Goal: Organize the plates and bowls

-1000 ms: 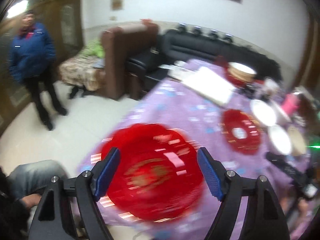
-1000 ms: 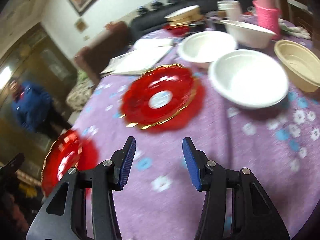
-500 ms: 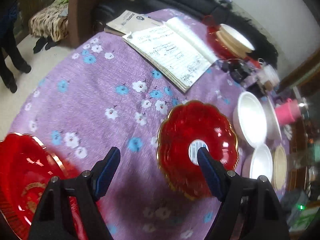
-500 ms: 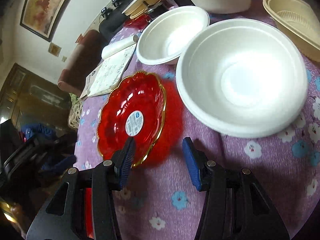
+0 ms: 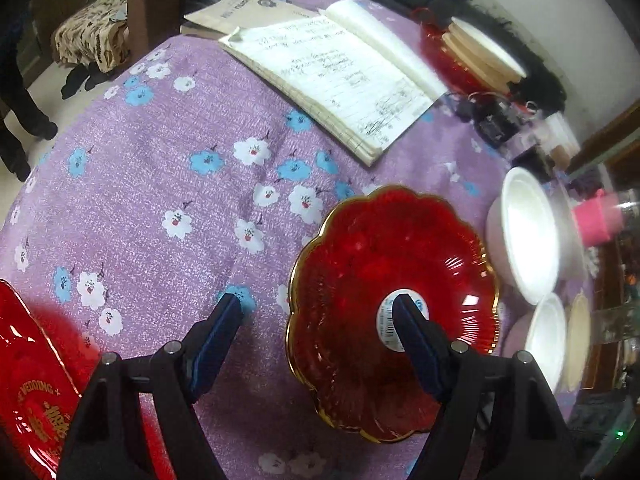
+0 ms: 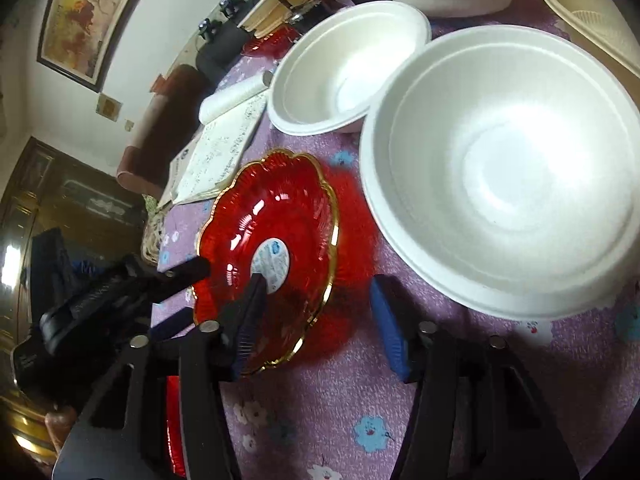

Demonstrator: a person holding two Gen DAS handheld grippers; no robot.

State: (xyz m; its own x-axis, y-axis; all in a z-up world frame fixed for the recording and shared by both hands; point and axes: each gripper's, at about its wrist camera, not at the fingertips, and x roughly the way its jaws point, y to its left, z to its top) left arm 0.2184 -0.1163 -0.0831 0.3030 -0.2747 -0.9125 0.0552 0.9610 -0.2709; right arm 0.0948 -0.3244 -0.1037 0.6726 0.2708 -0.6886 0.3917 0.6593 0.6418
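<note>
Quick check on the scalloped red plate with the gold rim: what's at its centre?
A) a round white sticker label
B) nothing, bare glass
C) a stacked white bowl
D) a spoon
A. Both wrist views show a round white printed sticker at the centre of the red plate, partly behind the left claw finger in its own view; no spoon or bowl sits in it.

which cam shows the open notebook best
Left wrist view: the open notebook lies flat with its handwritten pages fully visible. The right wrist view shows it only small, far off and foreshortened behind the red plate.
</note>
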